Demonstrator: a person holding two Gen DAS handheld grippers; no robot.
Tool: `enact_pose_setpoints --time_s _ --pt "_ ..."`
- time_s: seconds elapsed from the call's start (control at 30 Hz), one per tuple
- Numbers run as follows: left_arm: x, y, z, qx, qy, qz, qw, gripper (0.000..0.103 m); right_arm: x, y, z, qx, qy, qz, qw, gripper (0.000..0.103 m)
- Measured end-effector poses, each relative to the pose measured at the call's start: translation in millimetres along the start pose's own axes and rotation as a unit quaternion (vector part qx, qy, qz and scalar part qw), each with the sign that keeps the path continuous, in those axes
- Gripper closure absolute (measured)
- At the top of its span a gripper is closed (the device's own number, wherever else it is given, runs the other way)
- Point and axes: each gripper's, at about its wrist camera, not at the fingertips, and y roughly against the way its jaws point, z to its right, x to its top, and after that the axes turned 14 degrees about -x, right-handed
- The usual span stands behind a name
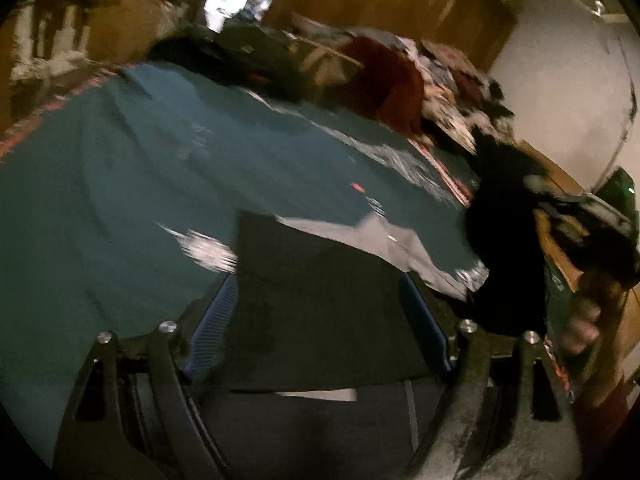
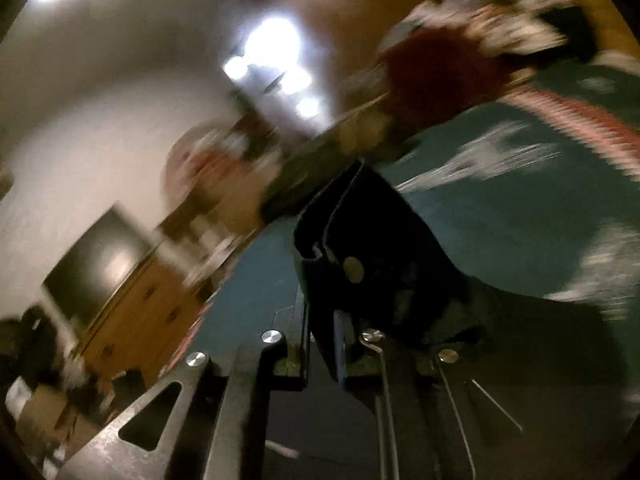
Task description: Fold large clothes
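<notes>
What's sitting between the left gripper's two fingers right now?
Left wrist view: dark garment fabric spans the gap between the left gripper fingers, over the teal bedspread.

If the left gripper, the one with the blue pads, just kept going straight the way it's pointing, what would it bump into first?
Most likely the dark fabric garment already lying between the open left gripper's blue pads. Beyond it lies the teal bedspread, though blur makes depth uncertain.

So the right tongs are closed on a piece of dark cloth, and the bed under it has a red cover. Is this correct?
Not quite: the cover is teal, not red; red appears only in its patterned border. The right wrist view shows this, and the left wrist view agrees. The rest holds: the right tongs are closed on the dark cloth.
</notes>
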Motion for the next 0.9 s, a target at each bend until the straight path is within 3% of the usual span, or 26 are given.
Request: enact_pose_setpoints --time_s 0.1,0.13,0.2,0.3,0.43,0.53,0.63,0.73,0.8,0.83,0.9 --pt "1 18 -26 0.02 0.023 0.011 0.9995 0.019 -34 -75 -77 0.03 0.048 -0.039 0.998 0.084" --pt "-1 21 -34 0.026 0.03 0.011 0.9992 0.019 -52 -106 -100 0.029 0.078 -0.071 0.994 0.075" --pt "-6 22 -45 0.031 0.038 0.006 0.9988 0.019 -81 -135 -114 0.012 0.101 -0.109 0.989 0.071" --pt "-17 15 -53 0.031 0.042 -0.009 0.9986 0.018 -111 -131 -100 0.009 0.089 -0.126 0.988 0.071" --pt "-30 -4 -59 0.025 0.05 -0.038 0.9977 0.018 -138 -87 -29 -0.04 0.073 -0.122 0.989 0.07" --pt "-29 -18 -49 0.01 0.036 -0.057 0.9976 0.018 -148 -45 64 -0.133 0.044 -0.122 0.983 0.066" --pt "-23 -50 -29 -0.004 0.004 -0.085 0.9963 0.018 -155 -23 140 -0.188 -0.001 -0.145 0.971 0.066" --pt "-23 -85 -18 -0.021 -0.01 -0.122 0.9923 0.018 -161 -9 180 -0.193 -0.003 -0.163 0.967 0.066" --pt "-31 -110 -23 0.001 -0.006 -0.152 0.9883 0.018 -167 -6 196 -0.193 -0.001 -0.18 0.965 0.08" --pt "-35 -119 -28 0.011 0.002 -0.165 0.9862 0.019 -171 -5 208 -0.2 0.003 -0.188 0.962 0.098" --pt "-42 -120 -38 0.021 0.014 -0.173 0.9846 0.02 -171 -2 224 -0.214 -0.004 -0.187 0.959 0.103"
